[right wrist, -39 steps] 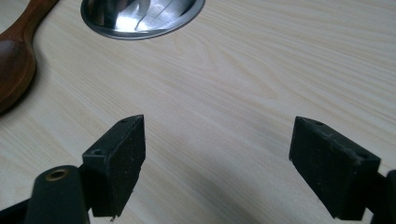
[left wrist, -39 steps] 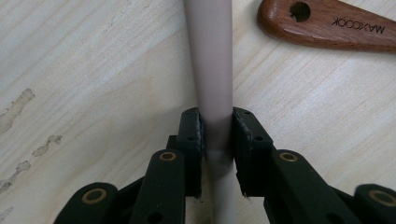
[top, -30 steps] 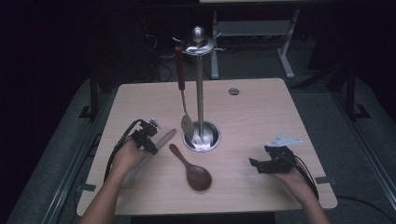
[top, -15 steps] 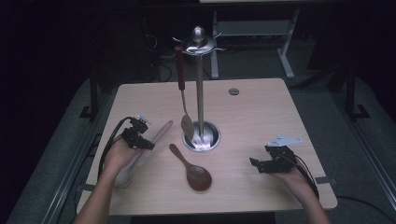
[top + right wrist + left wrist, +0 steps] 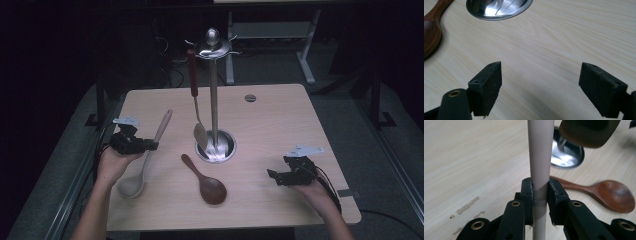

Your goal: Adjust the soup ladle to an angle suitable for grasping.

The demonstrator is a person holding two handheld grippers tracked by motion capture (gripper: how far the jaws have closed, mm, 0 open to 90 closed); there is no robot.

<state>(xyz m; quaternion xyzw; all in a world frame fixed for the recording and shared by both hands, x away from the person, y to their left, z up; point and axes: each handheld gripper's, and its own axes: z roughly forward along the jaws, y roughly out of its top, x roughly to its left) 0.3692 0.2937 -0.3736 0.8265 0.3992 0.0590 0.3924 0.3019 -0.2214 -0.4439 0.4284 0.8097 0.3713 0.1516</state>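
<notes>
High view has my left gripper clamped on the handle of the pale wooden spoon, roughly at mid-handle, with the bowl hanging low toward the table's near-left corner and the handle tip angled up toward the utensil stand. In the left gripper view the two pads pinch the pale handle squarely, one on each side, and the handle runs straight up between them. My right gripper rests near the right edge of the table with its jaws wide apart and nothing between them. I judge the job to be hanging this spoon on the stand's top ring beside the red-handled spatula already there. To do it well I'd raise the spoon until the handle tip clears the hooks, rotate the wrist so the tip leads, and approach a free hook on the side away from the spatula. The grip sits far from the tip, so the bowl could swing; I'd move slowly. The dark wooden spoon lies near the stand's base.
</notes>
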